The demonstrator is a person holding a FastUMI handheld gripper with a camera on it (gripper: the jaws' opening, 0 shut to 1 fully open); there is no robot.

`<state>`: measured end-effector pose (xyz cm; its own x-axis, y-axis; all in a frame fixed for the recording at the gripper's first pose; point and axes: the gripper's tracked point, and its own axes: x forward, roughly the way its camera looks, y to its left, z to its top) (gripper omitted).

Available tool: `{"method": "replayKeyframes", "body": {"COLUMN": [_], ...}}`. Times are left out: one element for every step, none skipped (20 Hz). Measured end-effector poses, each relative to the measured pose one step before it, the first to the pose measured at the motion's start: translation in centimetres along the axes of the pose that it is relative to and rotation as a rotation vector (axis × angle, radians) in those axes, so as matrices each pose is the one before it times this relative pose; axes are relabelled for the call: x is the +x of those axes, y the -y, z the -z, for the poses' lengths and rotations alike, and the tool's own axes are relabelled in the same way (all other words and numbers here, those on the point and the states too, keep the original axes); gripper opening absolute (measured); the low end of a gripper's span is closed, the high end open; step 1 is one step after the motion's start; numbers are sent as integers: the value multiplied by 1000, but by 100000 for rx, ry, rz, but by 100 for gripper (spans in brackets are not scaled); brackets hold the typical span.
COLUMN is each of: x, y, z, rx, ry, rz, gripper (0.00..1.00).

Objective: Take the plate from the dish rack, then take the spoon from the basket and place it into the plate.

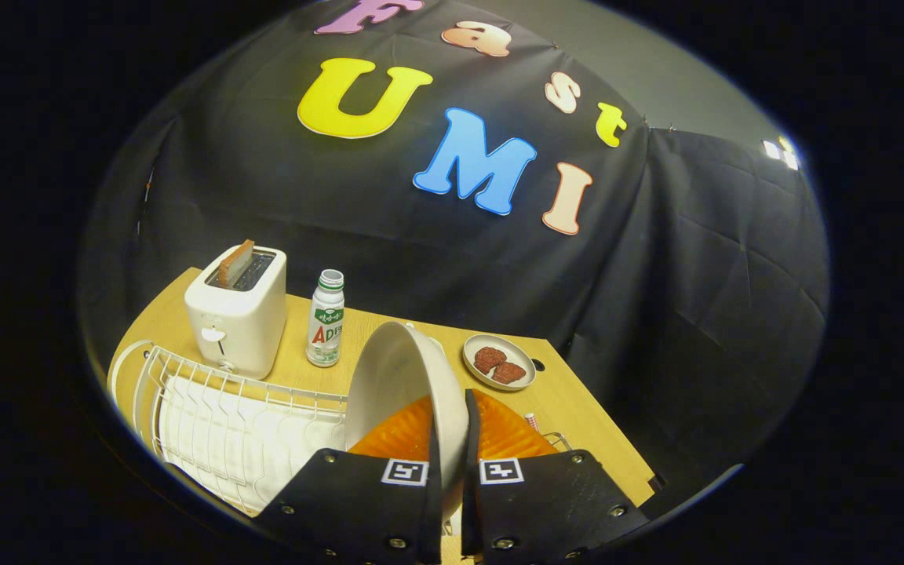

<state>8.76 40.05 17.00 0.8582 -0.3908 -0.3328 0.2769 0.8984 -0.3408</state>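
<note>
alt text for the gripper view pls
The gripper is shut on the rim of a white plate, held on edge above a white dish rack. Beyond stand a toaster, a bottle and a small dish.

Dim booth, table [577, 408] lit from above — sharp centre, fisheye warp & dark vignette at edges

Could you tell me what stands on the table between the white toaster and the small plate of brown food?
In the gripper view, a small white bottle stands there, with the white plate gripped on edge by the tongs.
</note>
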Motion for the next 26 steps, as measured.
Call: {"method": "replayKeyframes", "body": {"x": [-337,-177,-257,-285,-312,-187,-264,-321,-275,-214,-72,-238,-159,-197,-94,-99,-125,-32,-111,38,82,19,96,93,46,120], "y": [290,378,244,224,296,201,234,277,260,205,185,348,365,437,436,539,593,691,833,797,814,789,748,836,719,743], "z": [-110,-131,-244,-166,-317,-173,-287,-248,-303,-268,-120,-116,-79,-31,-114,124,121,190,303,429,480,516,563,664,570,493], "rx": [696,332,322,431,509,532,531,357,576,863,1055,736,206,58,320,696,745,488,313,15,-392,-624,-933,-1182,-1111,-366], "ry": [128,447,656,829,726,891,1199,1144,1020,884,628,501,670,683,453,526,143,-46,-240,-393,-390,-578,-483,-523,-430,-20], "rz": [225,194,122,47,91,-32,-36,80,-30,-118,-370,-225,79,240,228,134,443,619,922,928,826,819,596,482,465,59], "gripper": [10,10,10,10,10,10,10,10,10,10,10,10,10,10,10,10,9,9,10,10,10,10,10,10,10,10]}}
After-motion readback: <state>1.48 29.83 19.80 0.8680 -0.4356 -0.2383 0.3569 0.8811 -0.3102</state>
